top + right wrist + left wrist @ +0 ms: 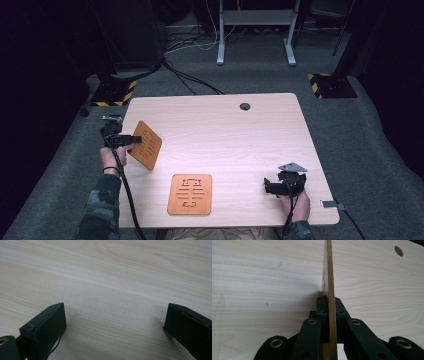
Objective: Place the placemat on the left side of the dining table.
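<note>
Boards of thin brown wood are what I have in hand: two of them, each cut through with slots. My left gripper [131, 139] holds one board [146, 145] by its edge, lifted off the table [240, 135] and tilted, over the table's left side. In the left gripper view that board [329, 277] stands edge-on between my jaws, which are clamped tight on both its faces, and it runs straight up away from me with pale wood grain behind it.

The second board [190, 194] lies flat on the table near the front edge, between my two hands and apart from both grippers. Its slots form a row of short bars with a curled shape above and below.

My right gripper [272, 187] rests low at the table's front right, grey plate on top, pointing left toward the flat board. In the right gripper view its jaws stand wide apart with bare tabletop [112, 290] between them, gripping nothing.

A round cable hole [244, 106] sits near the table's far edge.
</note>
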### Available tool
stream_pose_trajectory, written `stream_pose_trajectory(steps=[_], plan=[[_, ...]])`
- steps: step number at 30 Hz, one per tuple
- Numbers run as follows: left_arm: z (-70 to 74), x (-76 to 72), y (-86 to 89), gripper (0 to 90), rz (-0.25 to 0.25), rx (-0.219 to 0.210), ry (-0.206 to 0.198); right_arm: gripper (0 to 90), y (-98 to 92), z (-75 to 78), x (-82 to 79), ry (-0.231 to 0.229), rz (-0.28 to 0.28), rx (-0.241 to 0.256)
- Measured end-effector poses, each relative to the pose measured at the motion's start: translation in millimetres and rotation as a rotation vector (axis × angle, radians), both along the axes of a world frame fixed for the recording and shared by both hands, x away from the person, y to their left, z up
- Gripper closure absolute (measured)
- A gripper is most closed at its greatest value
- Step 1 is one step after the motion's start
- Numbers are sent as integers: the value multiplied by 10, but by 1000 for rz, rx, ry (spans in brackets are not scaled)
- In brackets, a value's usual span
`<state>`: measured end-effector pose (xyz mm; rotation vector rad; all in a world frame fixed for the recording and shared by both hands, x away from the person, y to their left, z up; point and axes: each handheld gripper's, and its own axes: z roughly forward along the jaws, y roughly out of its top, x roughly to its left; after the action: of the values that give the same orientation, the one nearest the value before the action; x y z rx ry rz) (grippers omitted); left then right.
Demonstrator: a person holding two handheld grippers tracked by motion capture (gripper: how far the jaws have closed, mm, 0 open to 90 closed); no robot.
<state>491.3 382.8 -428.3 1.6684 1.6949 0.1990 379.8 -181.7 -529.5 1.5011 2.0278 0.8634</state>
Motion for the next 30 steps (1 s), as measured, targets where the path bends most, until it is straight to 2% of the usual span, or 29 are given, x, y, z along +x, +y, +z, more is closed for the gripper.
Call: stream_pose_trajectory(steps=[3,6,11,13,14,17,18,20,21,30], plan=[[11,1,-4,842,17,24,10,27,2,1,-2,2,-2,1],[29,13,-13,807,15,91,18,27,0,0,0,0,0,0],[33,26,-10,763,13,152,23,27,1,0,-1,0,-1,0],[38,30,-23,733,16,190,28,27,3,1,-3,2,-3,1],[38,30,-23,723,16,190,28,27,3,1,-3,2,-3,1],[32,42,-27,688,17,234,34,30,1,0,-2,-1,1,0],[32,42,-27,682,17,234,34,30,1,0,-2,-1,1,0],[20,45,-30,648,19,287,40,30,2,1,-3,0,-1,1],[12,42,-28,635,21,296,44,30,3,1,-4,1,-2,1],[-100,24,101,593,33,243,63,31,2,1,-3,1,-1,2]])
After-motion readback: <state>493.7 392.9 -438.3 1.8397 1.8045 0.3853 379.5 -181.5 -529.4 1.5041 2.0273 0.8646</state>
